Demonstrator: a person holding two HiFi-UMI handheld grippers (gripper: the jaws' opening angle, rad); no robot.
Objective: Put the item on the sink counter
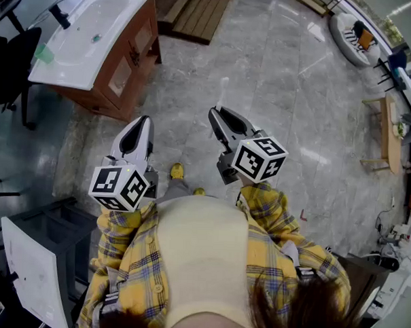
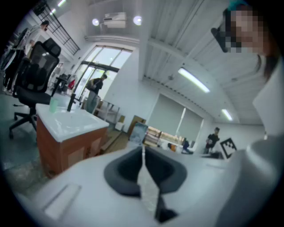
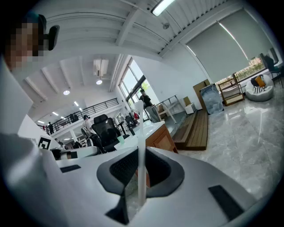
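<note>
The sink counter (image 1: 68,76), a white basin on a brown wooden cabinet, stands at the far left of the head view, well ahead of both grippers. It also shows in the left gripper view (image 2: 66,125) and the right gripper view (image 3: 153,129). My right gripper (image 1: 218,113) (image 3: 141,155) is shut on a thin white stick-like item (image 1: 221,93) (image 3: 140,122), which stands up out of the jaws. My left gripper (image 1: 142,120) (image 2: 142,150) is shut with nothing in it. Both are held at waist height over the marble floor.
A black faucet (image 1: 59,15) and a green cup (image 1: 44,53) are on the counter. A black office chair (image 1: 12,70) stands left of it. There is a wooden platform (image 1: 198,13) behind, a white board (image 1: 27,268) at lower left and a wooden bench (image 1: 387,134) at right.
</note>
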